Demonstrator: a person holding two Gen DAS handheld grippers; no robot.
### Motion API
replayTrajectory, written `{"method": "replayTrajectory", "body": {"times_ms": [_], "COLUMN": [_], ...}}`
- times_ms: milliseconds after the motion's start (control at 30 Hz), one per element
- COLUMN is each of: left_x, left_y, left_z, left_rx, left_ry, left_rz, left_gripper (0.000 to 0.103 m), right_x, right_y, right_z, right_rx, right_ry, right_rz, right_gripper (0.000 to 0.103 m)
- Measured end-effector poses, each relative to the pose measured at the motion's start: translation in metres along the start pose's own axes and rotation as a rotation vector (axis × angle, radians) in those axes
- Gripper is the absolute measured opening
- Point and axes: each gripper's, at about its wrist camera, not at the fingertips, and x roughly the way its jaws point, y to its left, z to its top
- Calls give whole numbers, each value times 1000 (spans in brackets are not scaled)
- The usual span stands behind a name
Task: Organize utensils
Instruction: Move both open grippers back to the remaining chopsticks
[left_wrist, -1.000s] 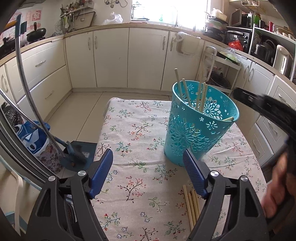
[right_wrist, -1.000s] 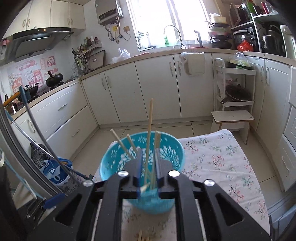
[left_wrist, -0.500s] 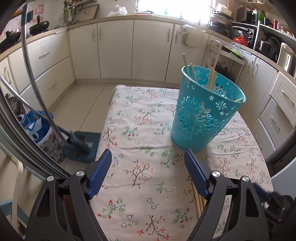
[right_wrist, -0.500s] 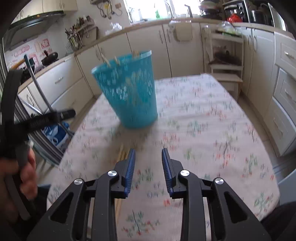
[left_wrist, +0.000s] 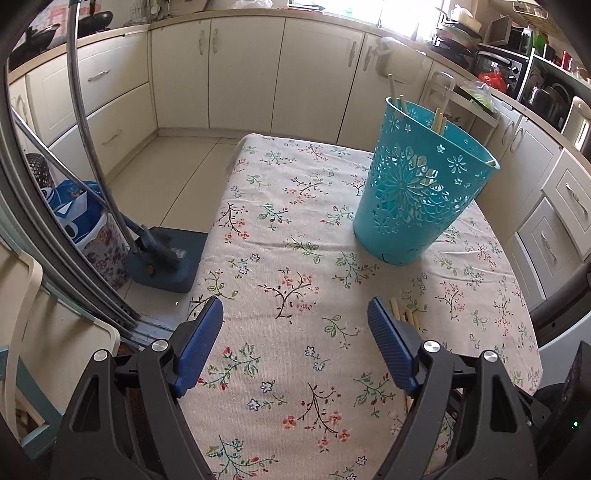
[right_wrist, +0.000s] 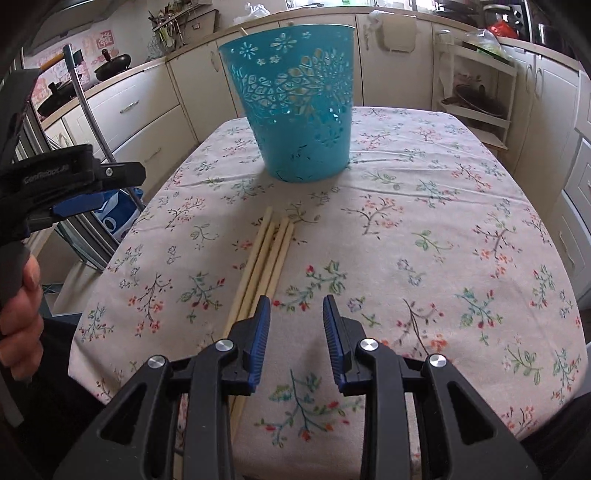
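Note:
A turquoise openwork basket (left_wrist: 421, 192) (right_wrist: 299, 110) stands on the floral tablecloth (left_wrist: 288, 236) (right_wrist: 424, 206) with several wooden chopsticks (left_wrist: 437, 118) upright inside it. Several more chopsticks (right_wrist: 266, 258) (left_wrist: 404, 314) lie side by side on the cloth in front of the basket. My right gripper (right_wrist: 297, 302) hangs low over the cloth, open and empty, its left finger just right of the loose chopsticks. My left gripper (left_wrist: 295, 310) stands wide open over bare cloth, with the loose chopsticks by its right finger. A hand (right_wrist: 22, 310) holds it at the table's left edge.
The table's left edge drops to the floor, where a blue floor sweeper (left_wrist: 162, 258) and a blue bag (left_wrist: 77, 214) stand. Cream cabinets (left_wrist: 243, 74) ring the room. A white shelf rack (right_wrist: 476, 85) stands behind the table at the right.
The right gripper held a chopstick over the basket a second ago; it has let go, opened, and dropped back low to the loose chopsticks. The left gripper sank a little, still open.

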Motion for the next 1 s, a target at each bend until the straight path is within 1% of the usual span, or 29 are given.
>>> {"method": "replayTrajectory", "body": {"times_ms": [200,300,367,400,433,467,500,567,667,733,867,933,1000], "left_x": [2,4,5,7,9,10,13,19,28,33,45,50,54], "left_y": [-3,-6,-7,-10,-11,-13,-17,-29,-46,-54,-63,-65,-65], "left_z": [-1,-2,-3,-4,-5,-6,-8,-14,-23,-28,-33,-34,-35], "left_rx": [14,22,28,36,42,49,63,105,173,199,220,219,208], "left_ry": [11,16,21,27,32,38,48,70,92,105,134,145,156], "left_rz": [-5,-9,-11,-12,-12,-12,-13,-12,-5,-3,15,19,16], "left_gripper": [77,78,78,78,78,78,78,78,78,78,78,78,78], "right_x": [20,24,25,25,25,24,23,19,12,10,9,8,8], "right_y": [9,13,13,13,9,5,1,-15,-36,-44,-43,-44,-44], "right_z": [11,12,13,14,14,15,15,14,11,8,5,4,5], "right_rx": [-30,-65,-85,-90,-99,-104,-103,-86,-40,-14,-13,-12,-9], "right_ry": [13,10,14,17,20,23,25,29,22,13,-3,-8,-11], "right_rz": [-36,-66,-65,-63,-71,-77,-80,-96,-97,-78,-66,-54,-45], "right_gripper": [30,30,30,26,19,19,17,14,14,14,15,19,20]}}
